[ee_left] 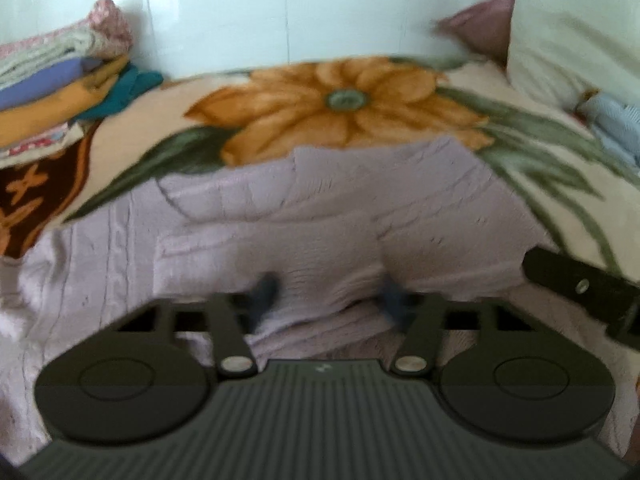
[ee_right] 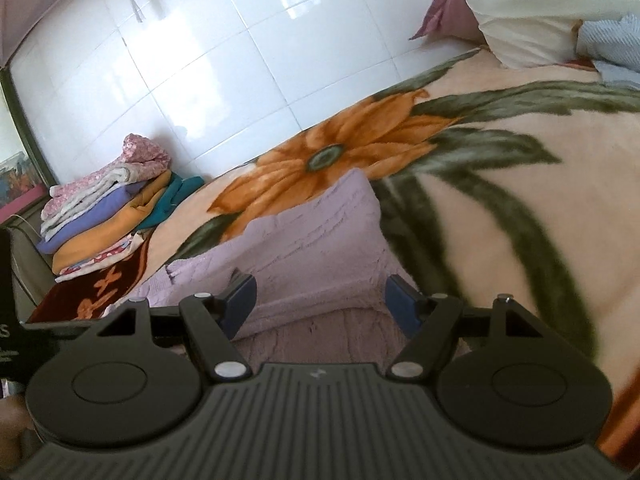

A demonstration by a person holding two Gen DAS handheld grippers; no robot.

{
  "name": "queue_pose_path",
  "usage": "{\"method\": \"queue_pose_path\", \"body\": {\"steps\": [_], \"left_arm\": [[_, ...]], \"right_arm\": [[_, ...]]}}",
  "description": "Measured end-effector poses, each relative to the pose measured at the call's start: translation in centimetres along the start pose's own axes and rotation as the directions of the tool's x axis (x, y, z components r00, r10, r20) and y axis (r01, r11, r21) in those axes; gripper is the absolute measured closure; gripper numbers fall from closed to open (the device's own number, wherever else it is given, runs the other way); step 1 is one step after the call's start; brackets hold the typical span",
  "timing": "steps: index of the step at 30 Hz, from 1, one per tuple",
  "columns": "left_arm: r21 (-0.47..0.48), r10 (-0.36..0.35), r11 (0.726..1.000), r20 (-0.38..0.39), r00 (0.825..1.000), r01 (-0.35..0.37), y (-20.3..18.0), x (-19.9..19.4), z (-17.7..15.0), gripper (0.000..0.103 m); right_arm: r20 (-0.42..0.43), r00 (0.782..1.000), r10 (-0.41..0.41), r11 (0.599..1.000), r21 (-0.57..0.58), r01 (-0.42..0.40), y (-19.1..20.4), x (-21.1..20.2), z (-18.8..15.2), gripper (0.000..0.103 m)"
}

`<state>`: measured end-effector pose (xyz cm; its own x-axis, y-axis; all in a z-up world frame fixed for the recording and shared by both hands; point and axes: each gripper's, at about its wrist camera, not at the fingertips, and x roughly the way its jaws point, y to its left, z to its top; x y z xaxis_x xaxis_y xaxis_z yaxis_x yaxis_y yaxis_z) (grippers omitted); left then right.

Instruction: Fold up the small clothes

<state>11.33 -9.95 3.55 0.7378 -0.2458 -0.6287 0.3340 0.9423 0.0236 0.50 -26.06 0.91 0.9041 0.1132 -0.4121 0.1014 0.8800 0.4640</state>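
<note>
A lilac knitted garment point(ee_left: 320, 208) lies partly folded on a flowered blanket point(ee_left: 332, 100). My left gripper point(ee_left: 330, 300) is open, low over the garment's near folded edge, its blue pads point(ee_left: 266, 290) wide apart with a fold of knit between them. The right gripper's black arm point(ee_left: 580, 288) shows at the right edge. In the right wrist view the garment point(ee_right: 312, 224) lies ahead. My right gripper point(ee_right: 320, 304) is open just above its near edge, blue pads point(ee_right: 240, 300) spread wide and holding nothing.
A stack of folded clothes point(ee_right: 108, 216) sits at the far left of the bed against the white tiled wall point(ee_right: 200, 60), also in the left wrist view point(ee_left: 60, 80). A white pillow point(ee_left: 572, 36), a mauve pillow point(ee_right: 452, 12) and a light blue cloth point(ee_right: 612, 48) lie at the right.
</note>
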Motion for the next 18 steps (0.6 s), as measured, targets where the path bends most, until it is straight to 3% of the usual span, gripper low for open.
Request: {"method": "queue_pose_path", "body": {"steps": [1,2,6,11,13,18], "left_arm": [[-0.008,-0.004,1.0,0.011,1.0,0.004,0.2,-0.3,0.2,0.081],[-0.027,-0.009,1.0,0.02,1.0,0.009,0.5,-0.6,0.4,0.084],[-0.154,-0.013,0.988,0.063,0.998,0.022,3.2,-2.2,1.1,0.087],[-0.295,0.064,0.955,0.115,0.991,-0.028,7.8,-4.6,1.3,0.087],[-0.329,0.102,0.942,0.113,0.988,-0.059,9.8,-5.2,1.2,0.093],[-0.388,0.171,0.912,0.068,0.983,-0.132,14.3,-5.5,0.2,0.09]], "right_arm": [[-0.001,1.0,0.003,1.0,0.005,-0.003,-0.1,0.0,0.0,0.026],[-0.001,1.0,0.003,1.0,0.009,-0.003,-0.1,0.0,0.1,0.026],[0.002,1.0,0.007,1.0,0.01,-0.007,-0.1,0.0,0.0,0.026],[-0.001,1.0,0.005,1.0,-0.001,-0.005,-0.1,0.0,-0.1,0.026],[-0.003,1.0,0.004,1.0,0.002,-0.004,0.0,0.1,0.0,0.026],[-0.003,1.0,-0.001,1.0,0.0,0.001,0.2,0.2,0.0,0.026]]}}
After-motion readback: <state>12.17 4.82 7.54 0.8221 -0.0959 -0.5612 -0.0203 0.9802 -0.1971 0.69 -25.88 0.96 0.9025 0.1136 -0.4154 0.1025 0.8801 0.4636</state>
